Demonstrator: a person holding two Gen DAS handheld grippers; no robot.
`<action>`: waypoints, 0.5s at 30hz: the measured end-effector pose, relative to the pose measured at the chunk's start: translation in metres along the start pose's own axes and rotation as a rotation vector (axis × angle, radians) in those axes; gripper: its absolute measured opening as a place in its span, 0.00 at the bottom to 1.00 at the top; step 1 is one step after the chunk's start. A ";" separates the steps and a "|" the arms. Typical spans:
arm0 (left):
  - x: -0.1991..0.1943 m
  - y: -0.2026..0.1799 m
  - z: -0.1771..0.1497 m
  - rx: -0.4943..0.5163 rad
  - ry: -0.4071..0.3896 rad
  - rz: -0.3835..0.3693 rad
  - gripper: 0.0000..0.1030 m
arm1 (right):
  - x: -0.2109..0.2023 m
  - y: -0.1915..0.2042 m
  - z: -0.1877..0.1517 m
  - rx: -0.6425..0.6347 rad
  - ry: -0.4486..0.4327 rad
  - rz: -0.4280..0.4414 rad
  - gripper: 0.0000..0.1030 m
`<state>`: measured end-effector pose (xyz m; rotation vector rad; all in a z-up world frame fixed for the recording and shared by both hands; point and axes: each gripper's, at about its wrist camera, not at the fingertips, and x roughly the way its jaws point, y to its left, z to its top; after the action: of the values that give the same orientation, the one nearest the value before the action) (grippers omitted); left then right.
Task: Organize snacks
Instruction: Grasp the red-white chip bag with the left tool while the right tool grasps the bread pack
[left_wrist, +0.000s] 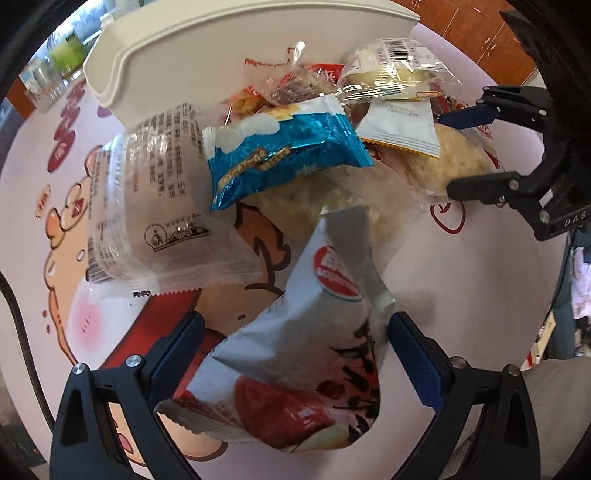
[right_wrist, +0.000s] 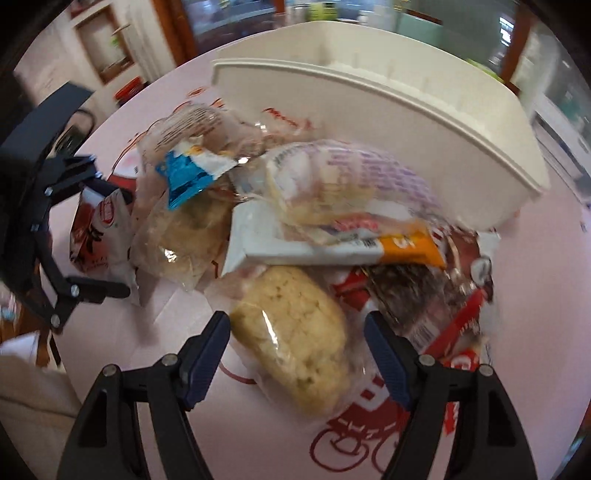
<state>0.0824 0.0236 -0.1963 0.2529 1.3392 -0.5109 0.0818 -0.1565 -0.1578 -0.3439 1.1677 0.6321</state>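
Note:
A pile of wrapped snacks lies on a pink cartoon tablecloth (left_wrist: 461, 280) in front of a cream plastic bin (left_wrist: 229, 48). My left gripper (left_wrist: 295, 354) is open with a grey-white and red snack packet (left_wrist: 306, 354) between its fingers. It also shows in the right wrist view (right_wrist: 103, 229). My right gripper (right_wrist: 295, 354) is open around a clear-wrapped crumbly yellow cake (right_wrist: 291, 336). In the left wrist view the right gripper (left_wrist: 454, 151) is at the right, by that cake (left_wrist: 450, 158). A blue foil packet (left_wrist: 284, 155) and a frosted bun packet (left_wrist: 159, 206) lie in the pile.
A white and orange bar packet (right_wrist: 325, 243), a clear bread packet (right_wrist: 343, 177) and red-brown packets (right_wrist: 443, 295) lie near the bin (right_wrist: 388, 129). Glass jars (left_wrist: 55, 70) stand at the table's far left. Wooden cabinets (left_wrist: 487, 33) are behind.

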 end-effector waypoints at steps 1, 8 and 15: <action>0.000 0.002 0.000 -0.006 0.009 -0.012 0.96 | 0.001 0.001 0.002 -0.022 0.008 0.020 0.74; -0.003 0.004 -0.012 0.035 0.033 -0.017 0.96 | 0.009 0.001 0.006 -0.127 0.072 0.043 0.75; -0.003 -0.014 -0.017 0.032 0.005 0.030 0.82 | 0.031 0.014 0.016 -0.176 0.124 -0.018 0.73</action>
<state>0.0605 0.0201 -0.1957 0.3005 1.3312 -0.5068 0.0926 -0.1278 -0.1799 -0.5486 1.2286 0.7076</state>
